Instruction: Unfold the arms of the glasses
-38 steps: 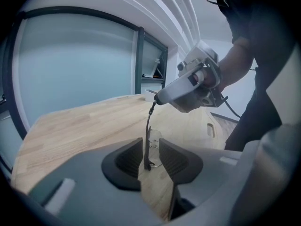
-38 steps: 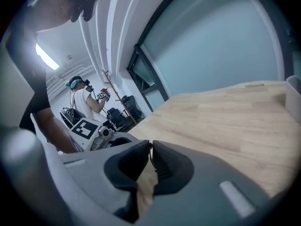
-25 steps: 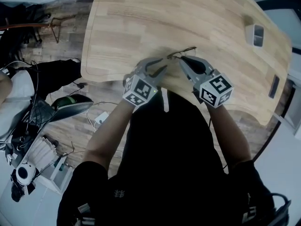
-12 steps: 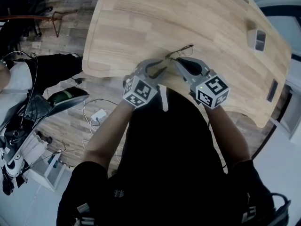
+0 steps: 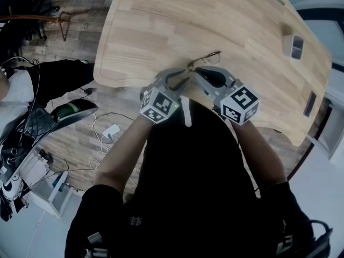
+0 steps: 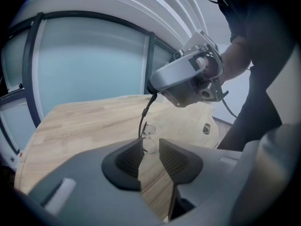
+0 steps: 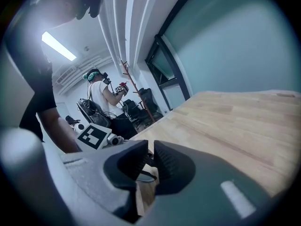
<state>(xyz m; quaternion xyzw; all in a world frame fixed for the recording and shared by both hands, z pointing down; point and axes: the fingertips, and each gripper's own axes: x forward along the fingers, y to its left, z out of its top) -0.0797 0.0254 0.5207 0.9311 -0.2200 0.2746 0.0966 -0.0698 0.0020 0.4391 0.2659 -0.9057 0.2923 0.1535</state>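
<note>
glasses (image 5: 205, 59) show in the head view low over the counter (image 5: 161, 26), just beyond the tips of both tools. the left hand-held gripper (image 5: 181, 83) is at their near end and the right hand-held gripper (image 5: 198, 75) is close beside it.

in the left hand-held gripper view, its jaws stand partway closed with the front of the thin wire frame caught at their tips. one arm (image 6: 143, 114) rises from there to the tip of the right hand-held gripper above.

in the right hand-held gripper view, the jaws have just been opening. the arm's dark end (image 7: 143, 175) lies low in the narrow gap, and the pads seem to stand just off it.

the frame looks very light, springy and easy to bend, and the lenses look slick and breakable. i judge the safest hold is on the rim beside the hinge, with the arm taken near its sleeved end and swung out gently.
</note>
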